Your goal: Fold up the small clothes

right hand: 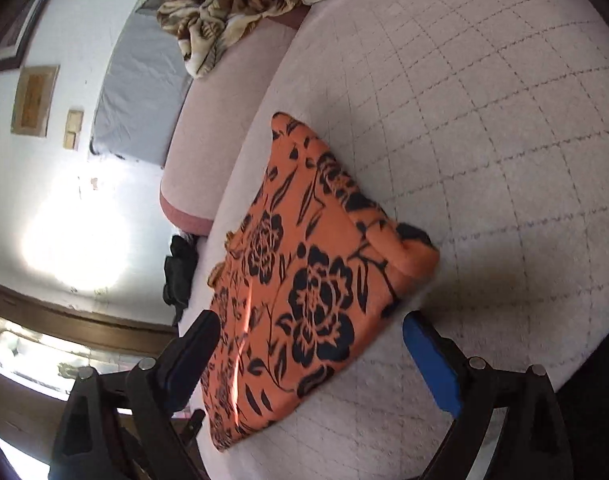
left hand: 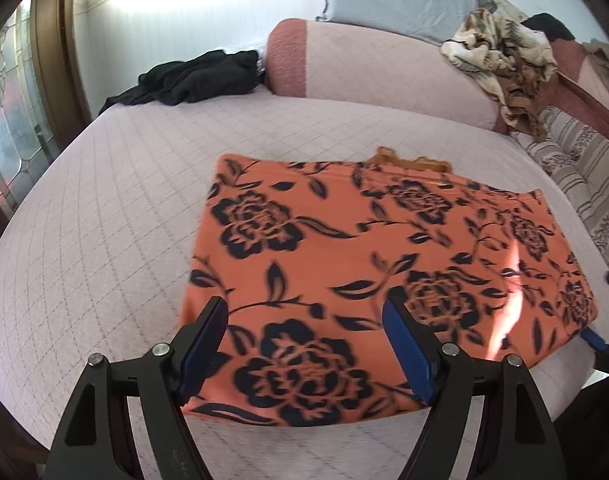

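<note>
Both your grippers, left and right, hang with jaws wide and nothing held over the orange flowered garment, lying flat and folded on the quilted bed. Next, probably pinch one edge for another fold. Motion blur hides its layers and far hem.

Between my left jaws I see an orange cloth printed with black roses and leaves. Under it, the bed cover is pale pink with a thin grey grid. Far beyond the jaws lie a black garment and a brown-and-cream blanket.
</note>
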Available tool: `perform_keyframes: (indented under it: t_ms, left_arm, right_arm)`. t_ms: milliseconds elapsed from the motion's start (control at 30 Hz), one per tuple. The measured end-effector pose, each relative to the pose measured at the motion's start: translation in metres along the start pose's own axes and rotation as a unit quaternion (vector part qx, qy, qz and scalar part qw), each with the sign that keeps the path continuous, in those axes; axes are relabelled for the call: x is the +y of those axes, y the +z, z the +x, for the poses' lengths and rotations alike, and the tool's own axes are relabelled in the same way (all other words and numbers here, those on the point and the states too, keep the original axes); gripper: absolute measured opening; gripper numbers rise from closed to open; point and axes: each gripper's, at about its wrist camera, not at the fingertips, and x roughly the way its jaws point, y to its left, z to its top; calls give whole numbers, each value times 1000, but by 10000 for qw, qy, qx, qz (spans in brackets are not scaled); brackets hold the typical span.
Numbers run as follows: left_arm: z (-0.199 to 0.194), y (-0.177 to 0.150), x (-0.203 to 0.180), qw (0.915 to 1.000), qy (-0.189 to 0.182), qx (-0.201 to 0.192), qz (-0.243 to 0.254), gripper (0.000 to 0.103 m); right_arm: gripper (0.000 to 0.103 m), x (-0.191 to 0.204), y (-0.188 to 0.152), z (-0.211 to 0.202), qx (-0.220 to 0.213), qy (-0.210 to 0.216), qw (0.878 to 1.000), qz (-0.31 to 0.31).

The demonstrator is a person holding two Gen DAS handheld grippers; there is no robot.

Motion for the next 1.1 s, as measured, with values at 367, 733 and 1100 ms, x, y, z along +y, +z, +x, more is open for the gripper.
perform_keyframes:
  t_ms: [367,733,1100]
  left_arm:
    - [4,10,-58,9986,-183,117,477,80]
    - [47,14,-77,9951,-112,732,662,82]
    - [63,11,-78,9946,-32,800,655,84]
  right_arm:
    - [8,45,11,20,-162,-505,9935,-1008]
    - [81,37,44,-15,-368,-925,9881,-1169]
    - [79,83,141,154,1481,-917,9556,-2377]
